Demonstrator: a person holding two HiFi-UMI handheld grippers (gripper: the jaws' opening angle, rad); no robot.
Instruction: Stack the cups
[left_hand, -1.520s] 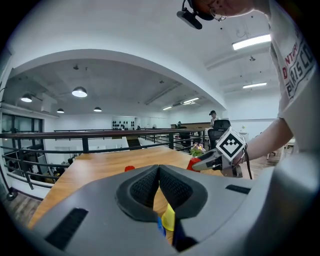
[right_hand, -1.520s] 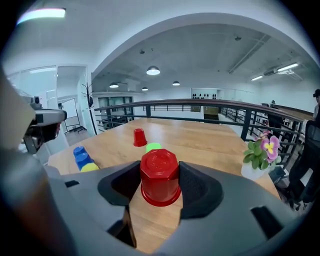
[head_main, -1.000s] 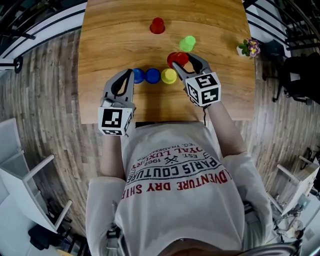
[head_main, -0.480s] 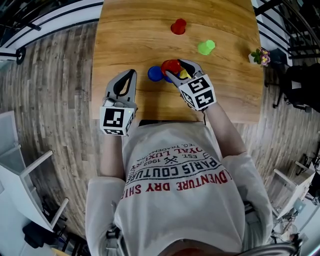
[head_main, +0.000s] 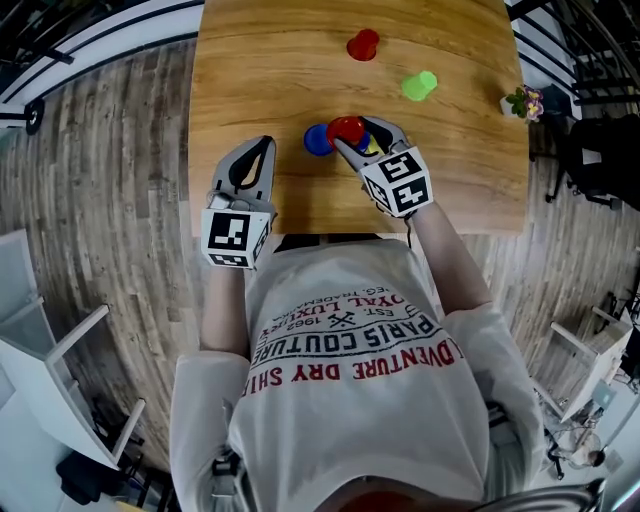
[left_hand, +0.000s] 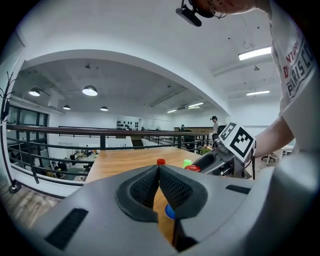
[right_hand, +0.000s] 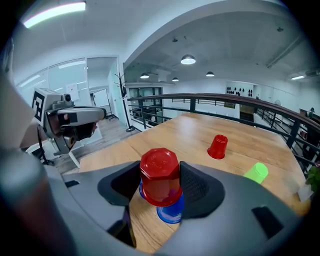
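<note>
Right gripper (right_hand: 160, 181): the jaws are clamped on the red cup (right_hand: 159, 176), one pad on each side of its wall.
Red cup: held bottom up over the middle of the table (head_main: 250, 60), its flat octagonal base facing up; in the head view it sits at the jaw tips (head_main: 347, 128).
Under the red cup: a lower blue cup (right_hand: 171, 213) stands on the wood and pokes out below the red rim; the red wall looks purplish where blue shows through. I cannot tell whether the two cups touch.
Yellow patch (head_main: 372, 148): a small bit of yellow shows between the right jaws, too hidden to name.
Blue cup (head_main: 318, 139): stands free on the table at 9 o'clock of the red cup, just beside it.
Second red cup (head_main: 362, 44): at 12 o'clock of the held one, well apart, bottom up near the far edge; also seen from the right gripper view (right_hand: 217, 146).
Green cup (head_main: 420, 85): at 2 o'clock of the held cup, apart from all others; it appears to lie tipped (right_hand: 257, 172).
Left gripper (left_hand: 159, 170): the jaws are pressed together with nothing between them; it hangs at 8 o'clock of the red cup, over the near table edge (head_main: 262, 146).
Potted plant (head_main: 523, 101): at 3 o'clock, at the table's right edge.
Floor (head_main: 110, 150): wood planks around the table.
</note>
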